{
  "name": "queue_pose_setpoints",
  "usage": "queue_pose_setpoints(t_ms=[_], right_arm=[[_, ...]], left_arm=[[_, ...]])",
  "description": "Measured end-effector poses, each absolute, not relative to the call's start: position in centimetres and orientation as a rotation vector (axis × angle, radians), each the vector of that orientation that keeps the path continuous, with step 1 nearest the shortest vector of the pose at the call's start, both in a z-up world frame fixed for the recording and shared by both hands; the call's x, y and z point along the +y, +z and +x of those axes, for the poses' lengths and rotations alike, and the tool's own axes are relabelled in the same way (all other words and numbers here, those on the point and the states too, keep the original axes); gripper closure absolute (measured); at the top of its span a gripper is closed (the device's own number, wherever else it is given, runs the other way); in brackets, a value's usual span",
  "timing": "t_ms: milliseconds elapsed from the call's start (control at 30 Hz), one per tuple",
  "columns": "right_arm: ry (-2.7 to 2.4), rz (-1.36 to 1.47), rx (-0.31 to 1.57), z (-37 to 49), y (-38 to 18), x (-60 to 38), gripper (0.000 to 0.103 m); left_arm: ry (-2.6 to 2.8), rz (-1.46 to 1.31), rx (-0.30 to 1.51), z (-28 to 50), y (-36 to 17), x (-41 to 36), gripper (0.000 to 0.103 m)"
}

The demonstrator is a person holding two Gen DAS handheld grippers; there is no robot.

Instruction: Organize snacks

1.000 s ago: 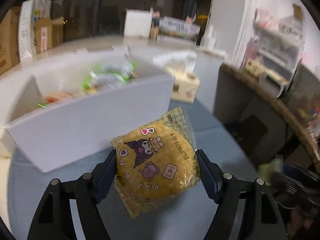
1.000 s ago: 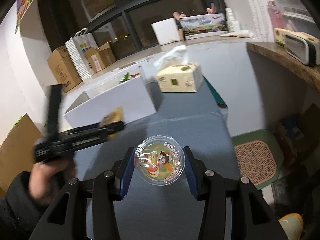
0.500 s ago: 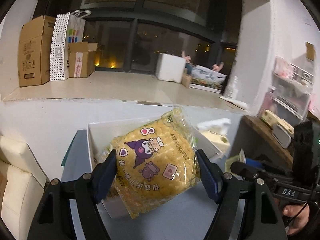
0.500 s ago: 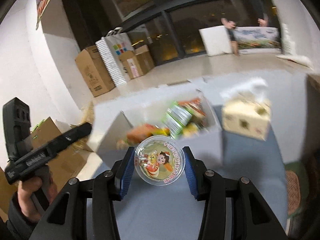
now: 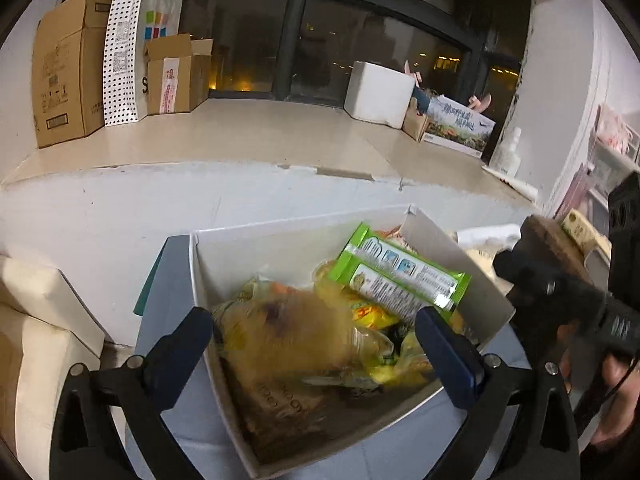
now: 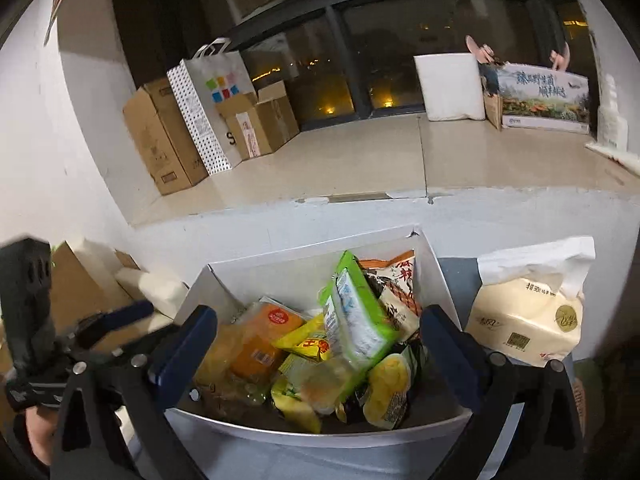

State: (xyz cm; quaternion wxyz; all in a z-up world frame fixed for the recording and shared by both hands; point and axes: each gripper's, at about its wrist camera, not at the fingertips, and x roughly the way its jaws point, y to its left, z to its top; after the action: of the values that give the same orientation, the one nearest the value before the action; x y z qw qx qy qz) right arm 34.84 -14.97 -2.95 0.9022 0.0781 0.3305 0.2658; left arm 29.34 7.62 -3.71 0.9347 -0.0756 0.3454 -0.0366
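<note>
Snacks (image 6: 320, 352): heaped loose in the white box (image 5: 280, 236), lower centre of both views, leaning on one another with no order to them. Mostly thin film packets, so probably light, soft, crackly and a little slippery; likely puffed with air and easy to crush. Best taken across the flat faces at mid-body, or by a sealed end seam, with a gentle squeeze. Left gripper (image 5: 312, 320): spread wide over the box, holding nothing. Between its fingers, a blurred yellow packet (image 5: 288, 332), clear of both pads and seemingly resting on the heap. Right gripper (image 6: 318, 316): spread wide too, nothing held, above the box's near wall. Green pack (image 5: 396, 280): long, stiffer-looking, tilted against the box's right wall at centre right; a better grip probably across its narrow width. Tissue pack (image 6: 528, 320): just beside the box at lower right, standing apart from the heap.
</note>
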Motion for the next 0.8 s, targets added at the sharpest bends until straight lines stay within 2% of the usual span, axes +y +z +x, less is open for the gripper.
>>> queue_pose_setpoints(t_ms=[200,433,600,800], right_arm=[[0.529,0.179,0.683,34.3,-3.6,-15.7,0.000],[0.519,0.043,0.585,29.7,-1.7,-15.0,0.000],[0.482,-0.052,0.499,25.3,-0.6,-14.7,0.000],[0.445,-0.022,0.533,21.5,0.5,-16.2,0.000]], left_arm=[[-0.051,-0.097,0.640,27.2,-3.1,7.1,0.000],[0.033,-0.101,0.541,23.1,-1.4,6.1,0.000],[0.070,-0.108,0.541,19.9,-0.9,5.5,0.000],[0.072,-0.114,0.516,14.8,0.2,4.9,0.000]])
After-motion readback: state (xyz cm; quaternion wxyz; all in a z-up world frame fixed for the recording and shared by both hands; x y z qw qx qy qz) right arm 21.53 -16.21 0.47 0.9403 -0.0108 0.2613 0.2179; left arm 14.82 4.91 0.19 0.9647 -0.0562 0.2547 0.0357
